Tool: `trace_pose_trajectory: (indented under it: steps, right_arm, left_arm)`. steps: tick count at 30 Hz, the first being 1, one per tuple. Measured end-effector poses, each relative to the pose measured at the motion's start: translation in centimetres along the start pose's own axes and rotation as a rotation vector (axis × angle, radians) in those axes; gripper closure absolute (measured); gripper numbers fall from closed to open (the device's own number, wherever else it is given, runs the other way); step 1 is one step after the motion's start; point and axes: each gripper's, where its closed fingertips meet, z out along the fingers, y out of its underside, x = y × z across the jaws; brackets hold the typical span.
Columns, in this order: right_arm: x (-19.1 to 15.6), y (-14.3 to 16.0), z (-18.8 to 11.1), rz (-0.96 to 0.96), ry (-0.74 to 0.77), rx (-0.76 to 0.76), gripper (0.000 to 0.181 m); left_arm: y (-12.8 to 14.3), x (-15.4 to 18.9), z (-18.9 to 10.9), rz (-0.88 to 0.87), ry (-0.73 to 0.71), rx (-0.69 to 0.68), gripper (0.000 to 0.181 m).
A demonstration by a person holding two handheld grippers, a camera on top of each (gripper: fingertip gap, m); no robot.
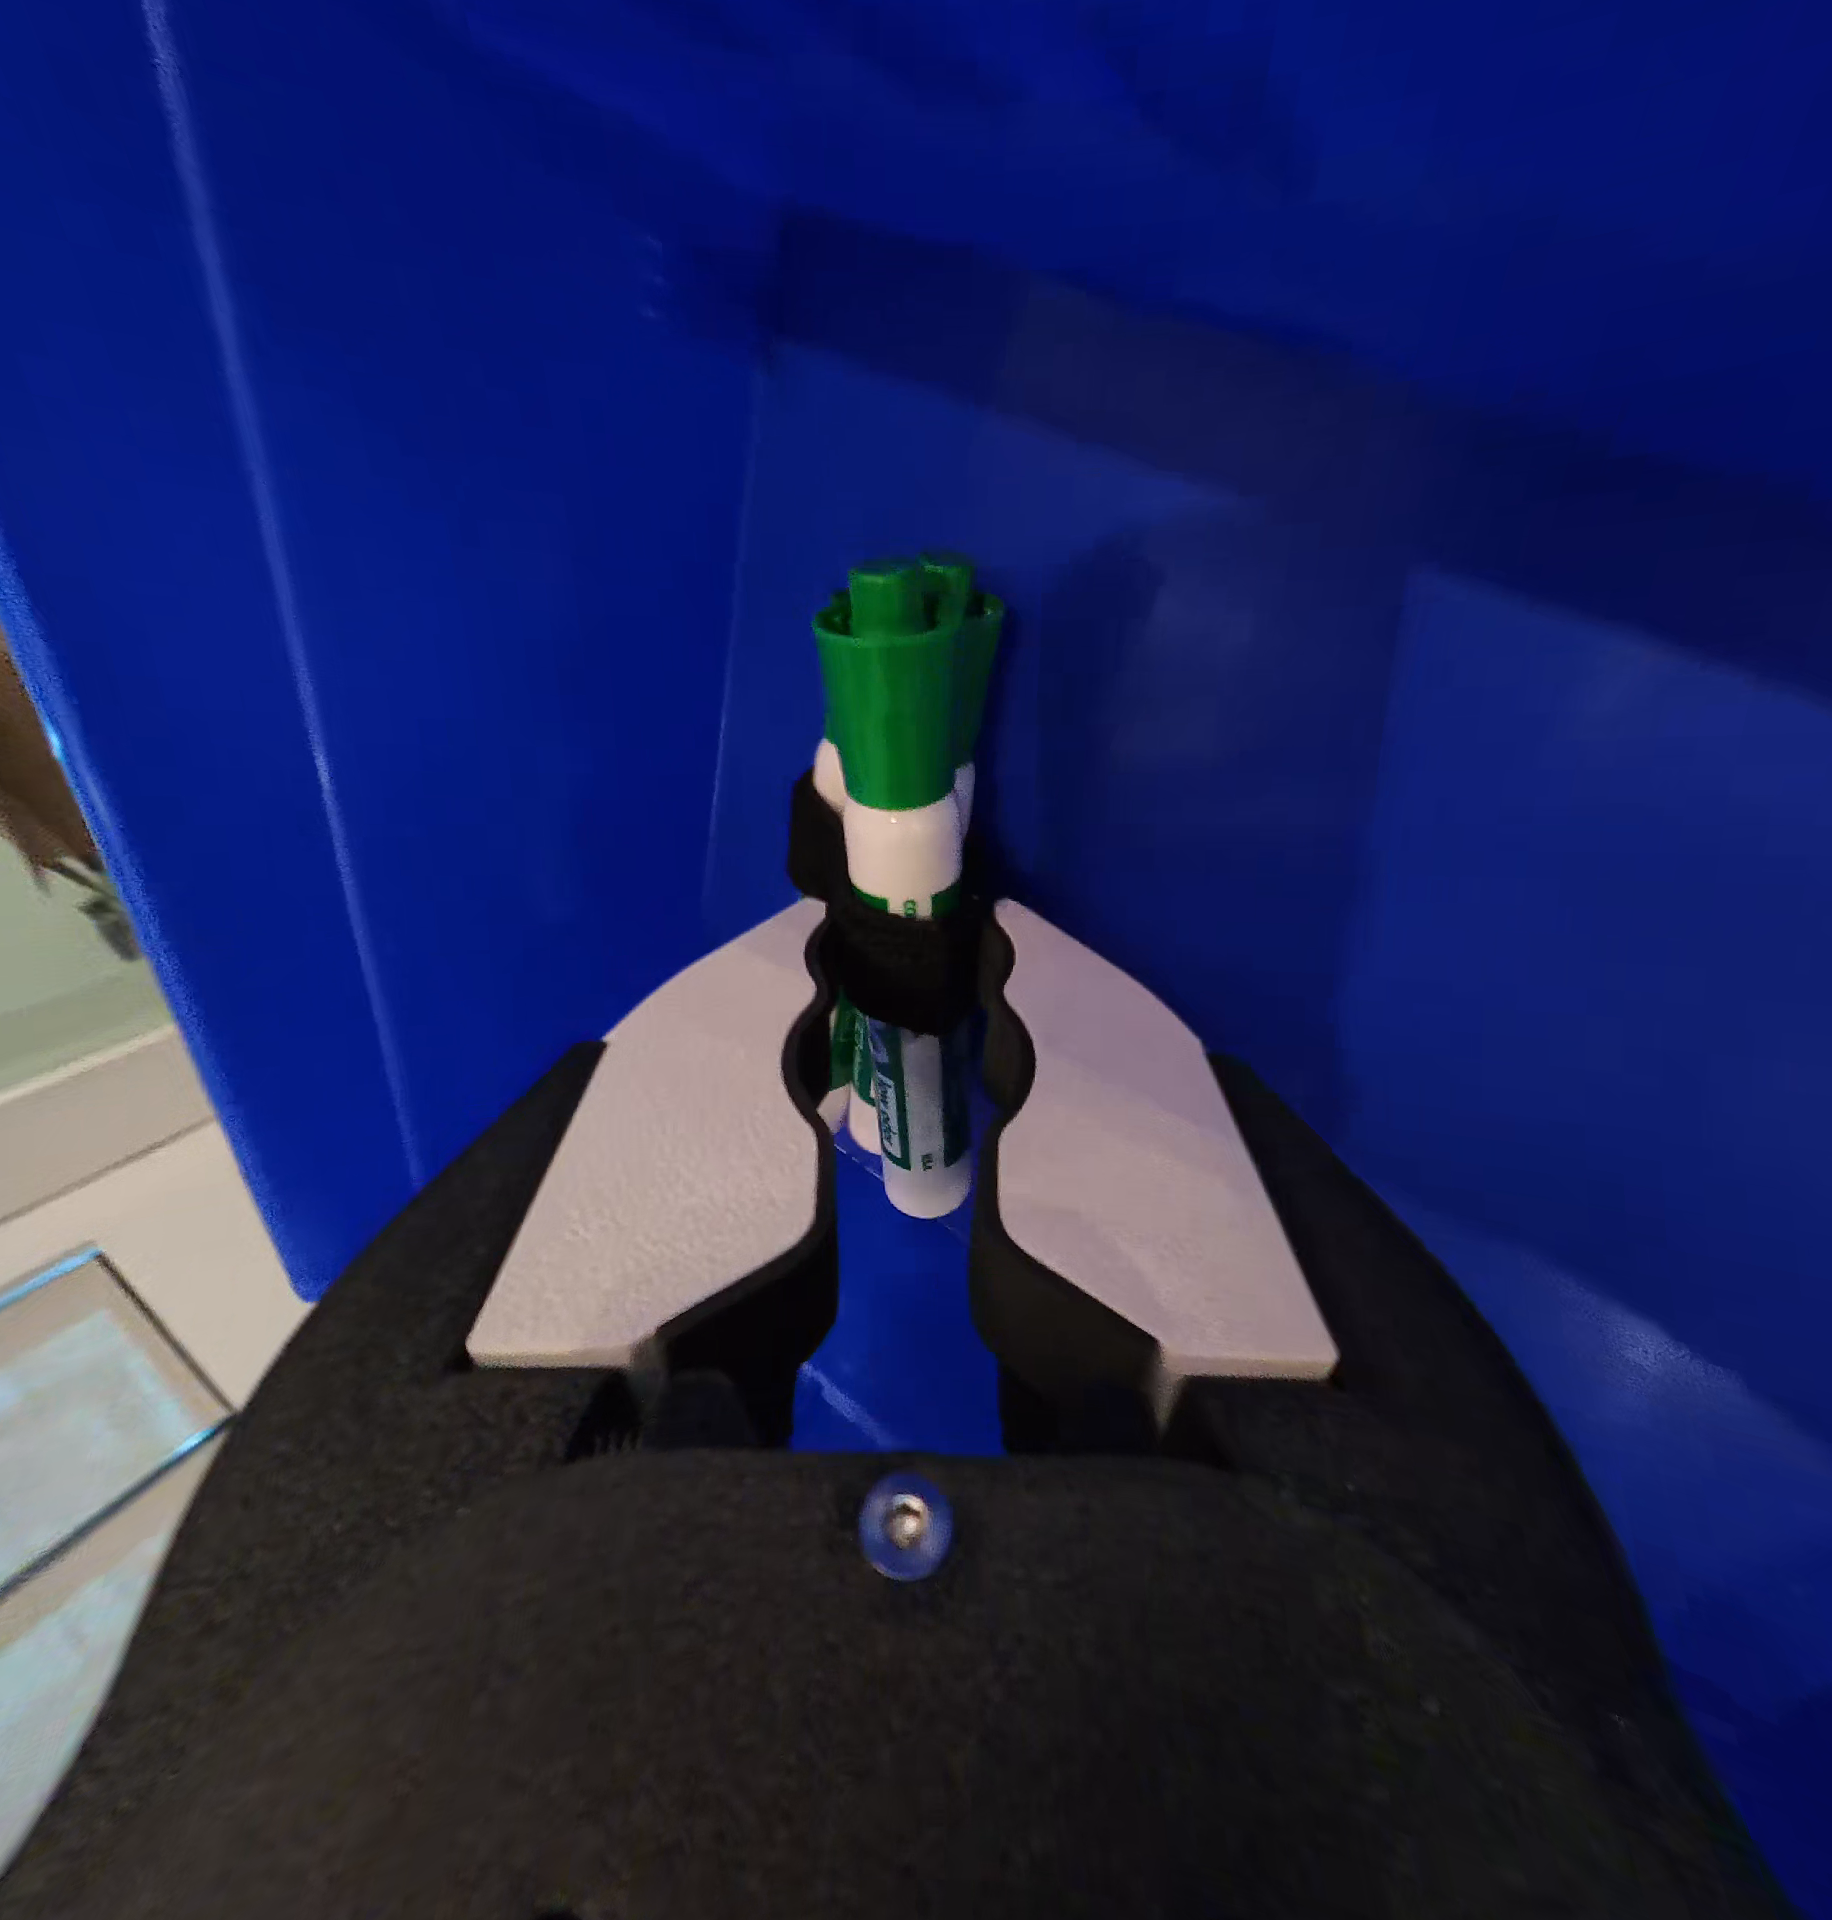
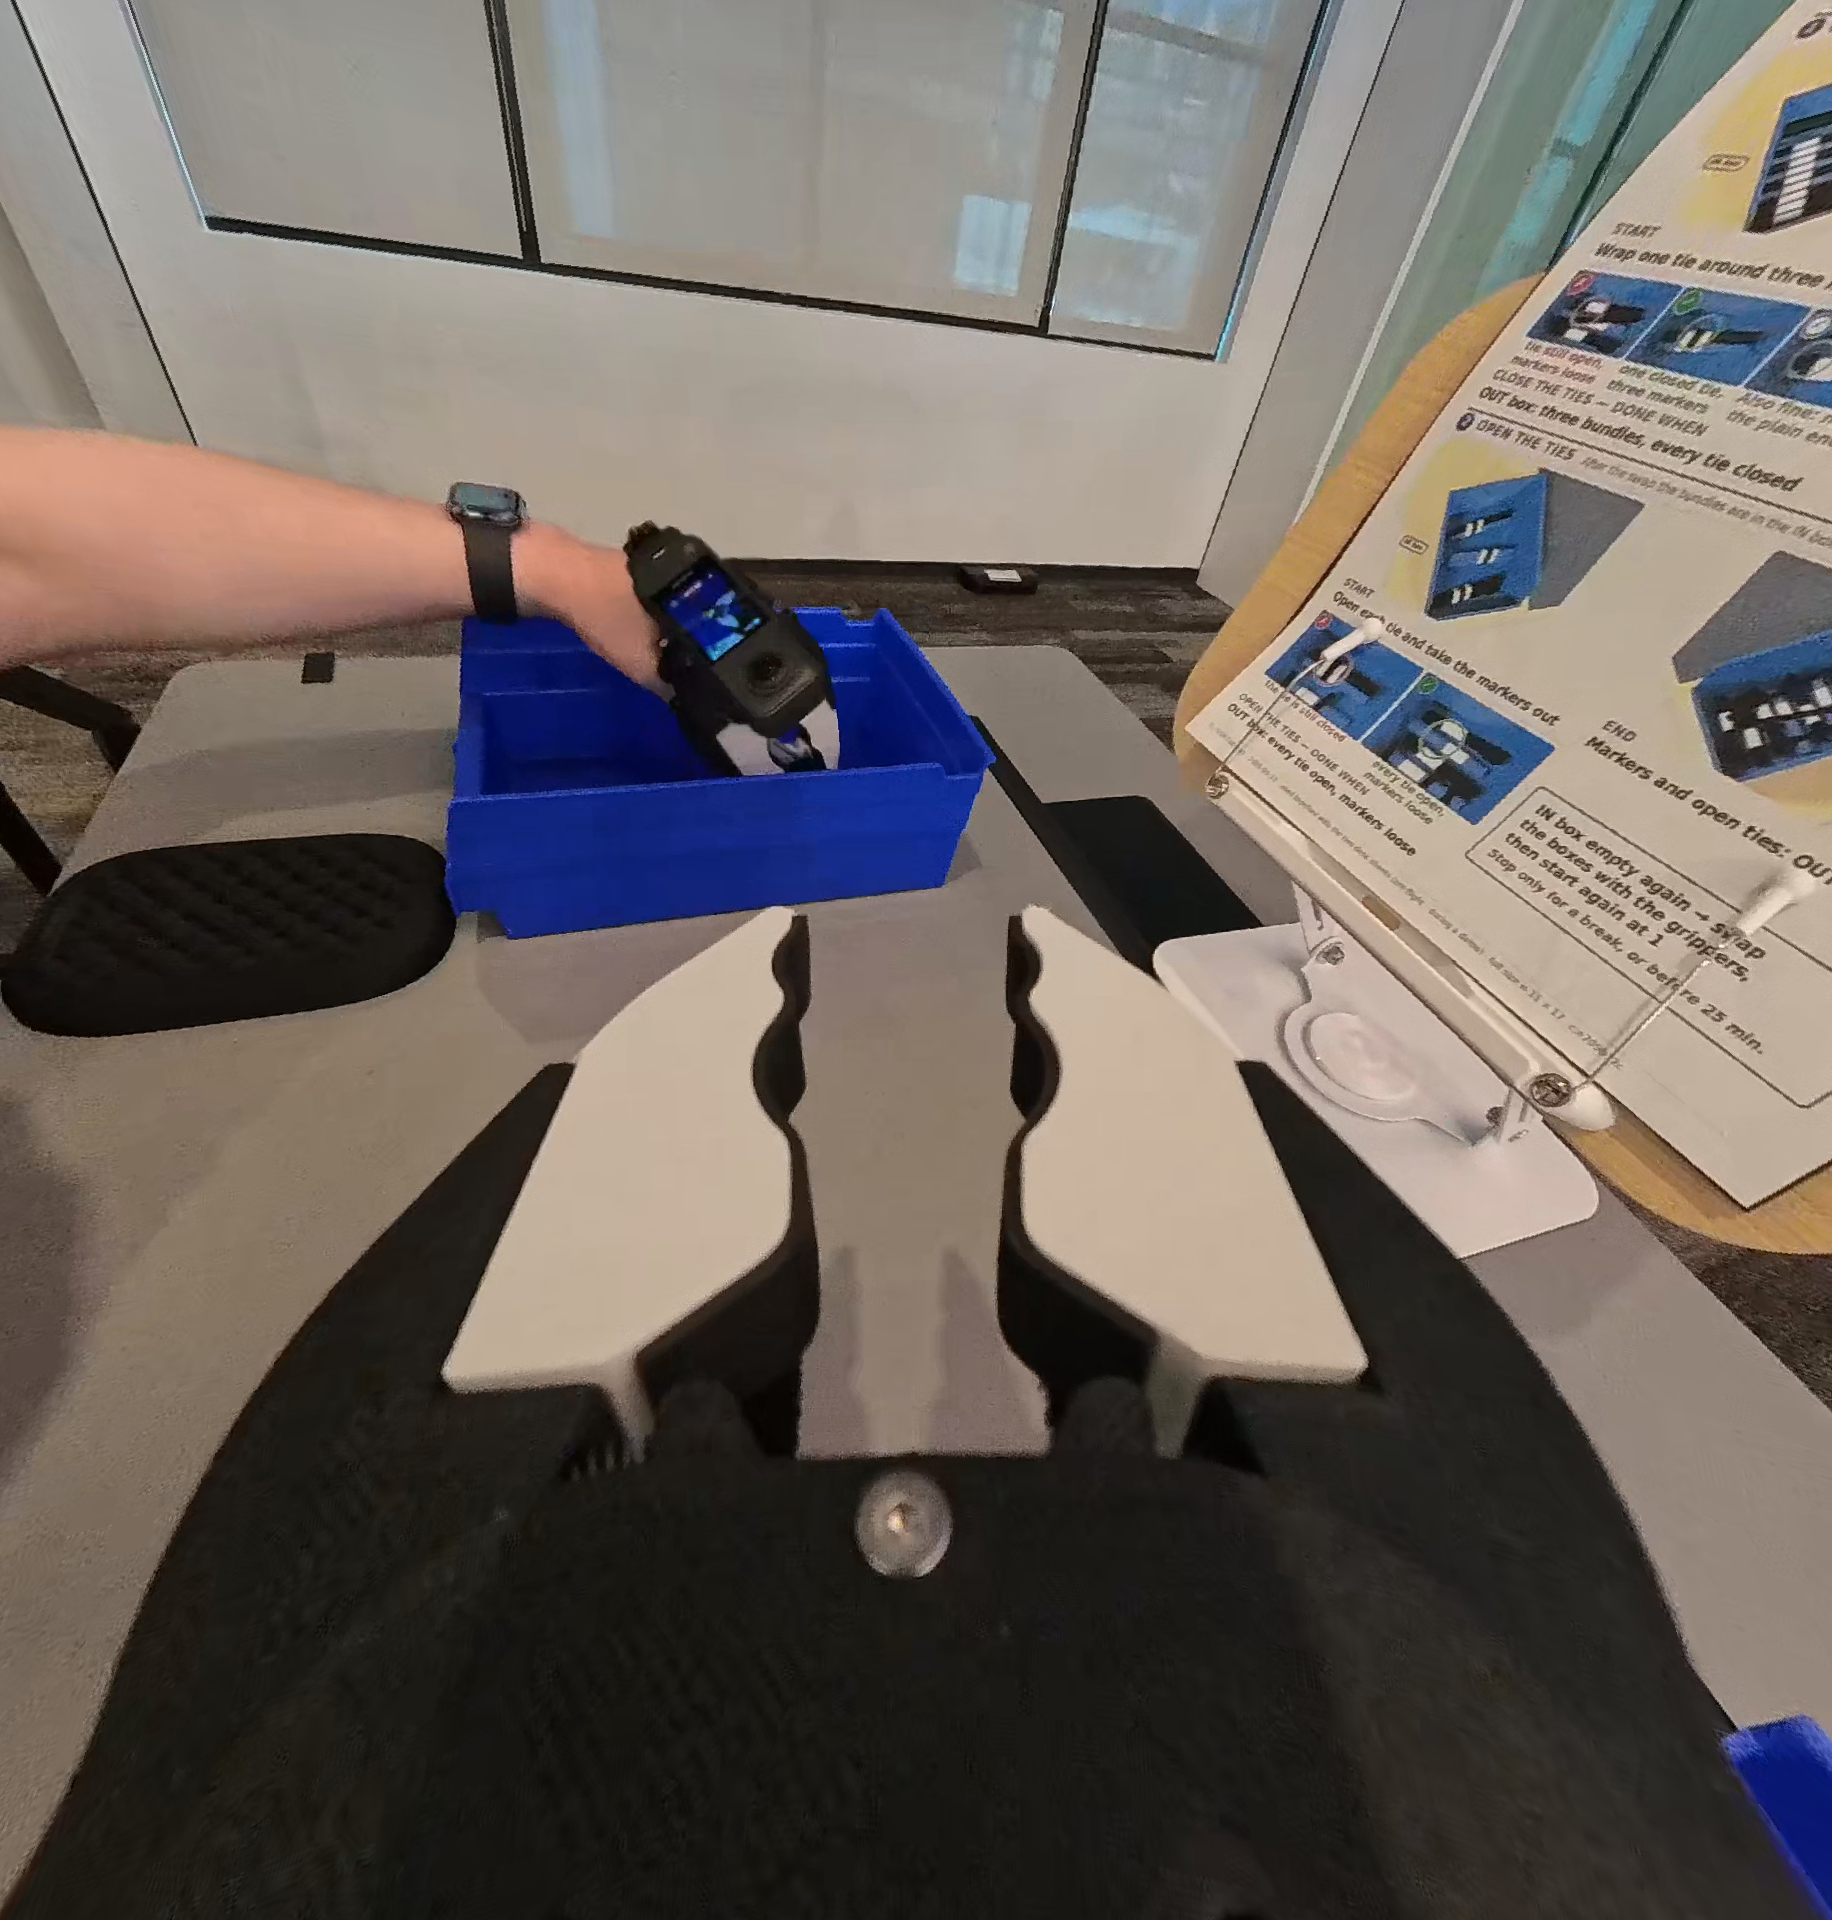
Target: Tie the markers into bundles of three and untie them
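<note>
Left tool (image 1: pixel 904 1049) reaches inside the blue bin (image 2: pixel 704 831) at the bench's (image 2: pixel 268 1195) far edge, clamping a bundle of green markers (image 1: pixel 901 790) bound by a black tie (image 1: pixel 896 971); right tool (image 2: pixel 907 1039) hovers agape, empty, beside a black pad (image 2: pixel 226 930).

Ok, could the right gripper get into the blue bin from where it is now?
Probably yes, but it's crowded. The right gripper hovers open above bare table with nothing between it and the blue bin. The left gripper is already reaching inside, holding the marker bundle.

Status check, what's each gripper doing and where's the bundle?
Left gripper shut on tied marker bundle, inside blue bin. Right gripper open, empty, over table. Nothing in the way.
</note>
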Motion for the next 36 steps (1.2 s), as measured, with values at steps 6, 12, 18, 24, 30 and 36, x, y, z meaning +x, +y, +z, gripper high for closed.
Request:
trace_pose_trajectory:
  steps: [6, 12, 18, 24, 30, 36]
  right_arm:
    - [0.4, 0.4, -0.2, 0.021, -0.005, -0.004, 0.144]
    - [1.2, 1.7, 0.1, 0.085, -0.002, -0.042, 0.145]
    - [0.6, 3.0, 0.7, 0.123, -0.024, -0.114, 0.145]
    - [-1.7, 4.7, 1.1, 0.237, -0.056, -0.129, 0.147]
    - [-5.7, 10.9, 2.4, 0.252, -0.032, -0.254, 0.147]
    - [-8.7, 11.4, 2.6, -0.123, 0.057, -0.309, 0.151]
  left_arm:
    - [0.7, -0.8, -2.2, -0.108, 0.072, -0.041, 0.157]
    - [-1.6, -3.6, -10.9, -0.187, 0.021, 0.036, 0.157]
    - [-12.1, 1.4, -18.7, -0.396, 0.156, 0.157, 0.157]
    - [-21.1, 10.9, -16.5, -0.347, 0.336, 0.139, 0.157]
    - [-23.4, 19.3, -14.1, -0.340, 0.680, 0.082, 0.157]
    - [-25.2, 22.2, -16.3, -0.558, 1.233, 0.138, 0.157]
